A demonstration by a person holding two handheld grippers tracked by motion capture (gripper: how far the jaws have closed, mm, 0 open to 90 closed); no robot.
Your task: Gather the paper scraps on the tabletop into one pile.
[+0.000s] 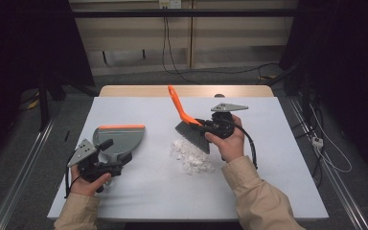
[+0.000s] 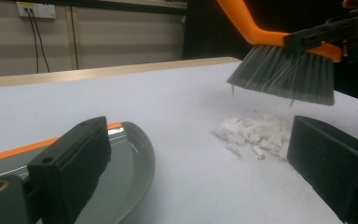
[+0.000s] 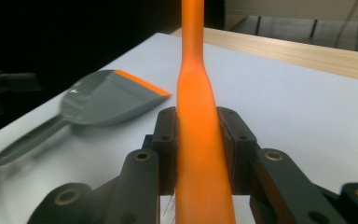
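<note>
White-topped counter, dark room around it. Mid-sweep step, by my reading: right tool clamped on the orange plastic brush handle, grey bristles lifted just above the crumpled white paper scraps at frame centre. Grey dustpan — smooth, orange-lipped — lies centre-left; left tool rests at its handle, jaws apart. Next: lower the bristles beyond the pile, sweep towards the pan — light pressure.

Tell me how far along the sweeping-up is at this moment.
Done: the right gripper is clamped on the orange-handled brush with grey bristles, held just above the table. In hand: the brush hangs over the pile of white paper scraps. The left gripper is open near the grey dustpan with the orange lip, not gripping it. Left: every scrap lies on the white tabletop; the pan looks empty.
</note>
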